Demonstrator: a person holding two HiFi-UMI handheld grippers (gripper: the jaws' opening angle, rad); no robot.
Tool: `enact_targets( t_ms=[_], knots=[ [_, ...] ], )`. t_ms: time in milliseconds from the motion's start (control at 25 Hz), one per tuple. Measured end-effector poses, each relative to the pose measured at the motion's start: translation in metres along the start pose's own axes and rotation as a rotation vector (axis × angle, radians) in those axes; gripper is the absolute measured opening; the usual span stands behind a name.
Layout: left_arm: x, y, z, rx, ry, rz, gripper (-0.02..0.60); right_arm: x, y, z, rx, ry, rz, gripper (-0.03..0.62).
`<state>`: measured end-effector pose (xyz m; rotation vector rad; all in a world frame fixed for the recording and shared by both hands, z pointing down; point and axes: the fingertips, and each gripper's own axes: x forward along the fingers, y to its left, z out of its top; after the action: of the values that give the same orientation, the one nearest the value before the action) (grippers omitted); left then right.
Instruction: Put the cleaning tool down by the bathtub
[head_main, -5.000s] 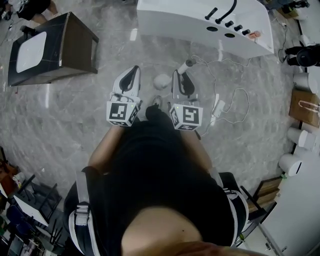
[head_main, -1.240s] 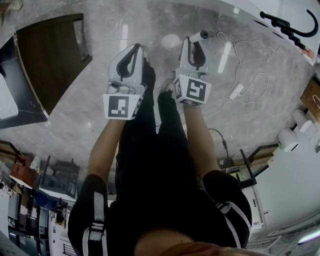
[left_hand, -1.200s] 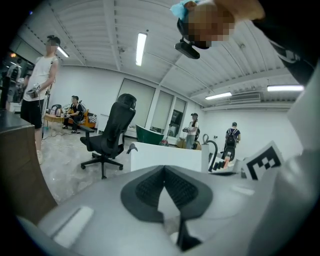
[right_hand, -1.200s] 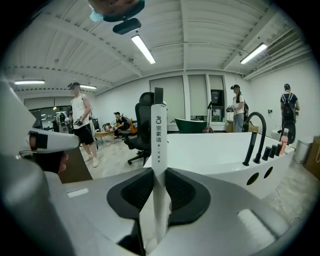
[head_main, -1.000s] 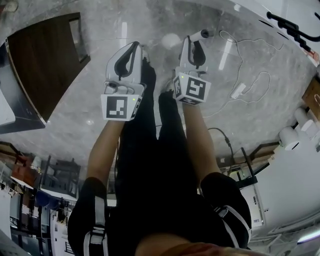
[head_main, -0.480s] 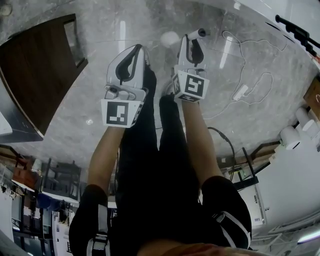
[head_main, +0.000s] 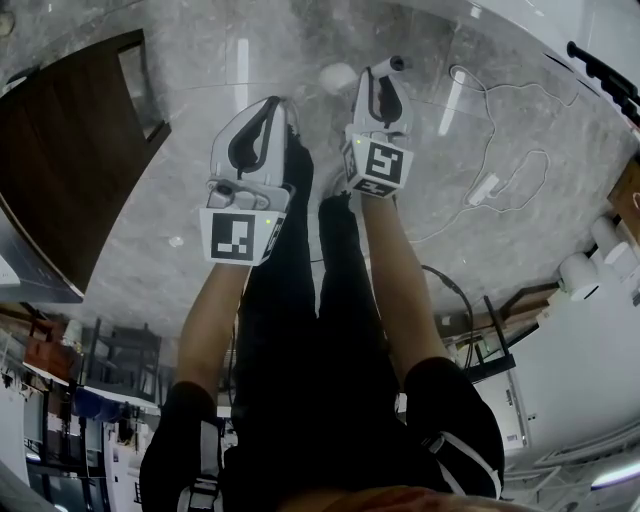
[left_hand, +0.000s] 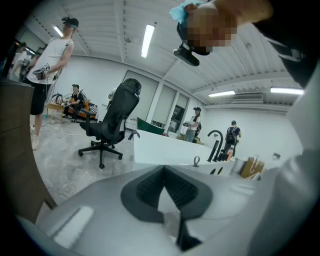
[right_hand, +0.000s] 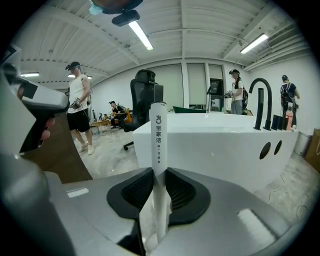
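Observation:
The cleaning tool (right_hand: 158, 135) is a slim white handle with dark print. It stands upright between the black pads of my right gripper (right_hand: 157, 172), which is shut on it. In the head view its dark-tipped end (head_main: 392, 65) sticks out past the right gripper (head_main: 385, 75). A white round thing (head_main: 338, 77) shows just left of it; whether it belongs to the tool I cannot tell. The white bathtub (right_hand: 215, 145) with a black faucet (right_hand: 260, 100) stands close ahead. My left gripper (head_main: 278, 103) hangs beside the right one, shut with nothing in it (left_hand: 163, 169).
A dark wooden cabinet (head_main: 70, 150) stands at the left. A white cable with a power strip (head_main: 483, 187) lies on the marble floor at the right, near white cylinders (head_main: 580, 275). An office chair (left_hand: 112, 125) and several people stand further back.
Since five seconds ago the person has come closer to the tub. Over the last second the right gripper and tool shifted slightly forward, and the left gripper kept beside it.

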<state>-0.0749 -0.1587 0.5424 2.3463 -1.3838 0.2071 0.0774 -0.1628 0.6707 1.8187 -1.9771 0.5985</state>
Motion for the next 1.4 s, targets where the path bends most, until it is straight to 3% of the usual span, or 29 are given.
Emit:
enact_targets(
  t_ms=[1400],
  knots=[
    [0.05, 0.044, -0.04, -0.029, 0.051, 0.003, 0.009, 0.127, -0.004, -0.096, 0.015, 0.095, -0.006, 0.084]
  ],
)
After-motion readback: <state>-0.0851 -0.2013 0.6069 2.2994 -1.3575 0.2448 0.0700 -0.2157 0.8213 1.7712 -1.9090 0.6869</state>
